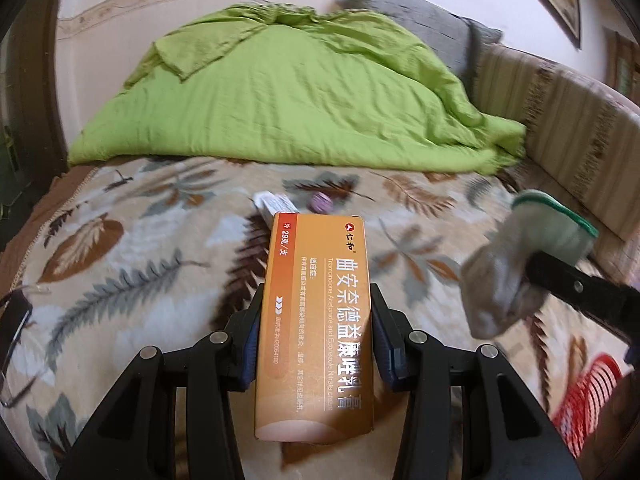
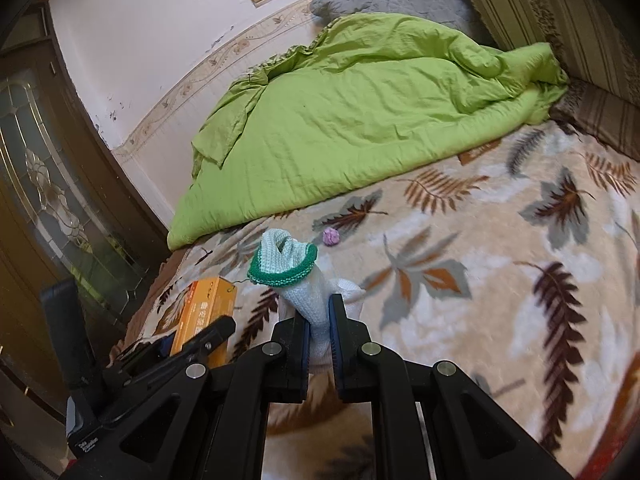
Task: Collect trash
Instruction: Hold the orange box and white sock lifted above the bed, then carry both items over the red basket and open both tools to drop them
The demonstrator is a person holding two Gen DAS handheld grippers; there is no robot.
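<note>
Left gripper (image 1: 316,312) has its jaws clamped on an orange box (image 1: 318,320), blue pads pressing both long sides, held above the bed (image 1: 120,264). The box's long axis runs straight ahead along the fingers, the red-striped end pointing away toward the green quilt (image 1: 288,96). Right gripper (image 2: 320,332) has its jaws pinched narrow on a pale sock (image 2: 298,276); the sock stands up between the fingers, green-trimmed cuff at the far tip (leaning a bit left). On the leaf-print blanket ahead: a small white tube (image 1: 276,204) just beyond the box's far end, and a purple crumpled ball (image 1: 321,202) beside it. Red basket (image 1: 588,396) at lower right edge.
</note>
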